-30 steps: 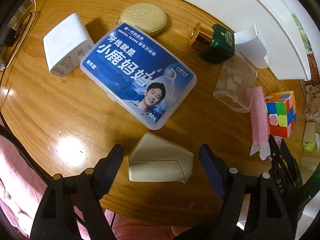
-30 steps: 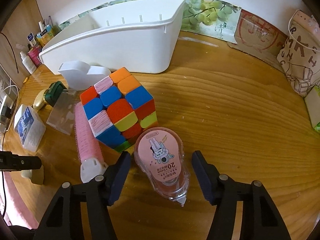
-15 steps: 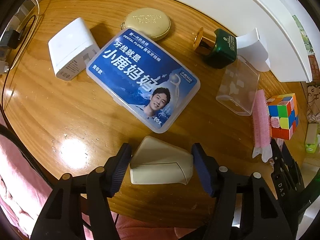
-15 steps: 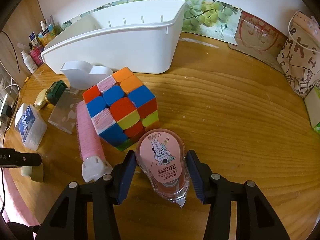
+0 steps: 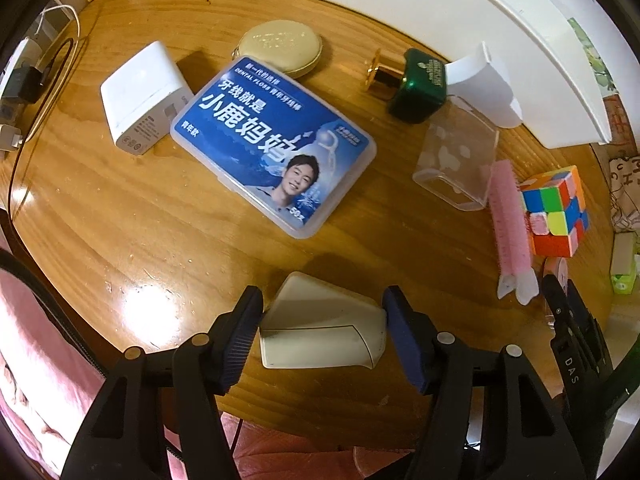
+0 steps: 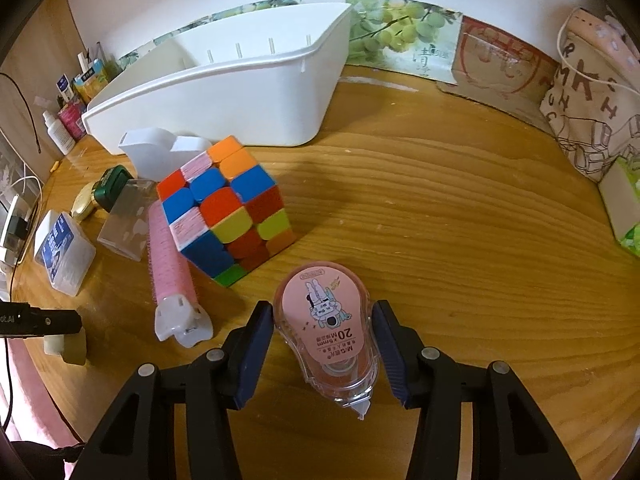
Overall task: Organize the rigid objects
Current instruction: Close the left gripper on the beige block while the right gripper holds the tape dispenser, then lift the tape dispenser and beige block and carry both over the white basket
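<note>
Near the table's front edge, a cream wedge-shaped plastic case sits between the blue pads of my left gripper, which is shut on its two sides and points straight down. In the right wrist view a pink correction tape dispenser lies on the wood, and my right gripper is shut on it, pads against both sides. Just beyond the dispenser stands a colourful puzzle cube, with a pink hair roller to its left. The white bin stands behind them.
A blue dental floss box, a white charger, a gold oval case, a green gold-capped bottle and a clear plastic box lie on the wooden table. Bags and a green packet stand at the far right.
Both grippers have closed: the left pads came in onto the cream case, the right pads onto the tape dispenser. The left view has shifted slightly over the table.
</note>
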Tool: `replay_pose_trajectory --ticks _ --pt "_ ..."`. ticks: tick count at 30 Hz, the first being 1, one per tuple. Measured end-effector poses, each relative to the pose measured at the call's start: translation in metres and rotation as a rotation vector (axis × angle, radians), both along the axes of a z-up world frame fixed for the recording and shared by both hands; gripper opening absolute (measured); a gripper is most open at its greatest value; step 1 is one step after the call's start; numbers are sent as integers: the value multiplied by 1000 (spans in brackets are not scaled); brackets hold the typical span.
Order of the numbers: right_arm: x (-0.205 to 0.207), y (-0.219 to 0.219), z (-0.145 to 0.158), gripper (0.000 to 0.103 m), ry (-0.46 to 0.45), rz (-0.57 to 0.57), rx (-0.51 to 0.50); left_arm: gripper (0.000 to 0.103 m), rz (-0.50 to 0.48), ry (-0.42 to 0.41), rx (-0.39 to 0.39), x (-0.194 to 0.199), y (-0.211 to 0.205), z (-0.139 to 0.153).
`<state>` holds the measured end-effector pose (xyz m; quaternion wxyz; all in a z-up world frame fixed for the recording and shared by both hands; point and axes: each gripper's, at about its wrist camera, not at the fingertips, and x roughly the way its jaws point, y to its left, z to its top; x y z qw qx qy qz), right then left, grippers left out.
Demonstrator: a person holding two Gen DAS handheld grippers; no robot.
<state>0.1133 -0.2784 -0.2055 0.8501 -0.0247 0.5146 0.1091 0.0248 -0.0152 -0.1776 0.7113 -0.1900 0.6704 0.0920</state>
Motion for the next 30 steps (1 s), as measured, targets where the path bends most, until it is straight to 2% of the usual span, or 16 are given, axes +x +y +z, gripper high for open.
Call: replay_pose_trajectory --ticks 17,23,30 --pt "-22 -26 19 50 -76 -15 31 66 -21 -93 32 -27 -8 39" --pt "-27 -31 30 50 -118 -3 36 66 -28 -140 70 -27 -13 63" --pt "-22 -34 53 50 -207 29 27 66 -47 -223 112 -15 -12 97"
